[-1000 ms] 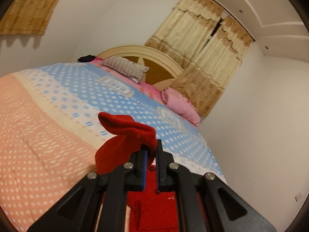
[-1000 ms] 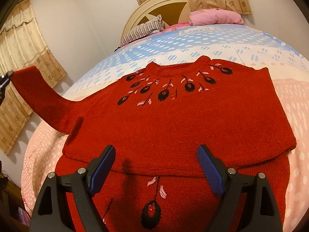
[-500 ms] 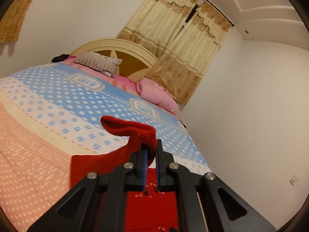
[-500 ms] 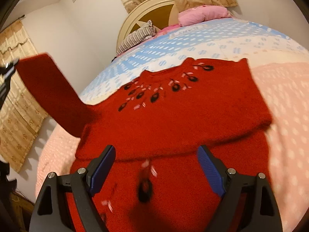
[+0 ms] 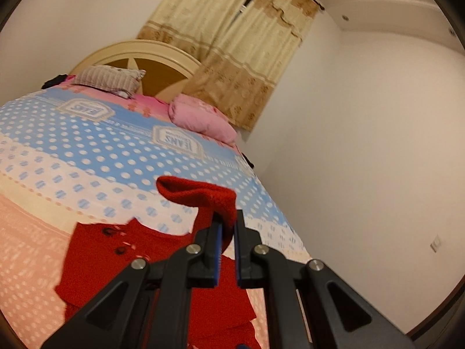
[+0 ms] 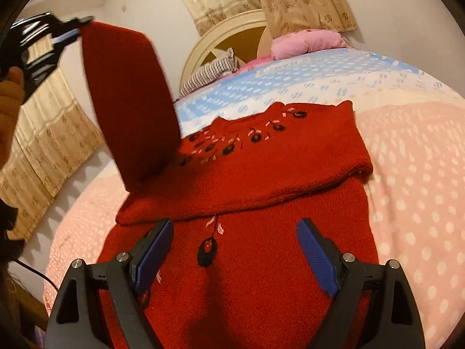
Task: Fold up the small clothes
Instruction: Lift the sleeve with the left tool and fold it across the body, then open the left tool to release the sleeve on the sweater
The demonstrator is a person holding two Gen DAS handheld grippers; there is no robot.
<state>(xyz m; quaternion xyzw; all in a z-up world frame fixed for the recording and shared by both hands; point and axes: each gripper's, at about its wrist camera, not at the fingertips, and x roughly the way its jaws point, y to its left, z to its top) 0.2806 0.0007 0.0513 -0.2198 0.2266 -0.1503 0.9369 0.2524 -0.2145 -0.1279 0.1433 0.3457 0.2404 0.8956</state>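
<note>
A small red knitted sweater (image 6: 261, 174) with dark embroidered flowers lies on the bed, its right sleeve folded across the chest. My left gripper (image 5: 226, 229) is shut on the cuff of the left sleeve (image 5: 203, 195) and holds it lifted above the bed; in the right wrist view the gripper (image 6: 72, 27) and the raised sleeve (image 6: 128, 99) show at the upper left. My right gripper (image 6: 232, 250) is open and empty, hovering over the sweater's lower body. The sweater's neck part also shows in the left wrist view (image 5: 116, 256).
The bed (image 6: 407, 174) has a pink and blue dotted cover. A striped pillow (image 5: 110, 80) and a pink pillow (image 5: 203, 119) lie by the round headboard (image 5: 154, 64). Curtains (image 5: 232, 58) hang behind. A white wall (image 5: 363, 160) runs close along the bed's right side.
My left gripper has raised the sleeve higher and carried it rightwards over the sweater. The right gripper stayed open and shifted a little over the lower body.
</note>
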